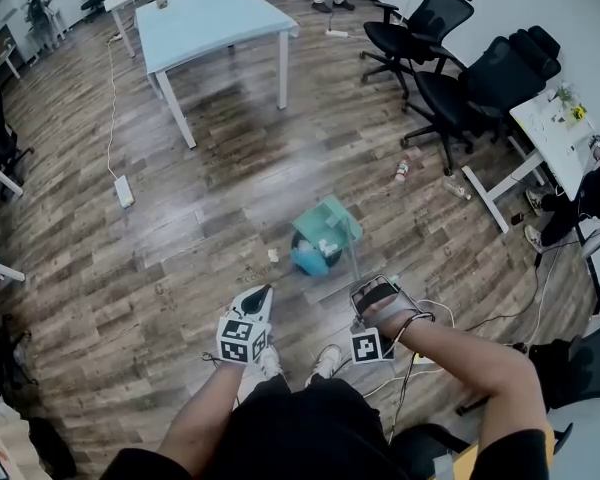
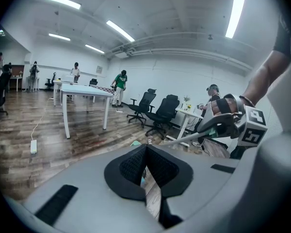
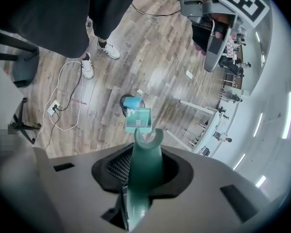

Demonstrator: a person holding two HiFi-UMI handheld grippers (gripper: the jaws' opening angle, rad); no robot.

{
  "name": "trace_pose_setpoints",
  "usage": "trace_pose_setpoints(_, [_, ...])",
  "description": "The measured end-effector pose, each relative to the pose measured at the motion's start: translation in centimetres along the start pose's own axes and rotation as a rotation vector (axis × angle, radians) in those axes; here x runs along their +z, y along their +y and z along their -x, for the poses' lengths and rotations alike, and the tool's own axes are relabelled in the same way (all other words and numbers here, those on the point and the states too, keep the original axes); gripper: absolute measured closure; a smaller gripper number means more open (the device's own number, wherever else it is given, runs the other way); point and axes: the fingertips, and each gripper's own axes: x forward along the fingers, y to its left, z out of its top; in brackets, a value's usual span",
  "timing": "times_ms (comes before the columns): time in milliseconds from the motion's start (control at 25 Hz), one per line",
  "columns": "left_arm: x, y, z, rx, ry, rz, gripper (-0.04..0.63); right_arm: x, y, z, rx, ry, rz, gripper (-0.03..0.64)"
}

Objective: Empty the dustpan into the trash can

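Note:
A teal dustpan (image 1: 327,223) hangs tilted over a dark trash can (image 1: 314,256) lined with a blue bag, on the wood floor just ahead of my feet. Its long handle (image 1: 352,258) runs back to my right gripper (image 1: 372,286), which is shut on it. The right gripper view shows the teal handle (image 3: 145,169) clamped in the right gripper (image 3: 145,154), with the pan (image 3: 138,119) directly above the trash can (image 3: 132,103). My left gripper (image 1: 264,291) hovers left of the can, jaws together and holding nothing; in its own view the left gripper (image 2: 146,148) points low across the floor.
A white table (image 1: 210,18) stands at the back. Black office chairs (image 1: 460,78) and a desk (image 1: 555,133) line the right. A power strip (image 1: 124,190) lies left, litter (image 1: 402,168) right of the can, cables (image 1: 450,318) near my shoes (image 1: 325,363).

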Motion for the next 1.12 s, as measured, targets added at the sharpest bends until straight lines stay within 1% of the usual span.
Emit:
trace_pose_setpoints(160, [0.4,-0.5,0.1,-0.007,-0.005,-0.006,0.583,-0.4,-0.3,0.6,-0.016,0.021,0.04,0.514])
trace_pose_setpoints(280, [0.9,-0.4,0.3,-0.01,-0.011,-0.013,0.583,0.2,-0.2,0.8,-0.014,0.025,0.078,0.514])
trace_pose_setpoints(400, [0.8,-0.2,0.4,-0.012,-0.009,-0.016,0.583,2.8,1.0,0.2,-0.005,0.042,0.16,0.514])
trace_pose_setpoints(480, [0.5,-0.2,0.7,-0.015,-0.007,-0.018,0.583,5.0,2.2,0.1,0.001,0.033,0.201,0.515])
trace_pose_setpoints(560, [0.3,0.0,0.8,-0.015,-0.005,-0.024,0.583,6.5,3.0,0.3,0.006,0.014,0.207,0.515])
trace_pose_setpoints(640, [-0.1,0.4,0.9,-0.011,0.003,-0.025,0.583,7.0,3.1,0.5,0.009,0.005,0.194,0.515])
trace_pose_setpoints(760, [-0.7,0.9,1.0,-0.01,0.015,-0.022,0.583,6.2,2.5,0.3,0.011,0.02,0.173,0.514])
trace_pose_setpoints(920, [-0.8,0.2,0.9,-0.022,0.017,-0.025,0.583,4.0,2.2,0.0,0.0,0.054,0.172,0.515])
trace_pose_setpoints(1120, [-0.2,-0.5,0.2,-0.039,0.011,-0.031,0.583,0.1,0.7,-0.9,0.011,0.119,0.097,0.515])
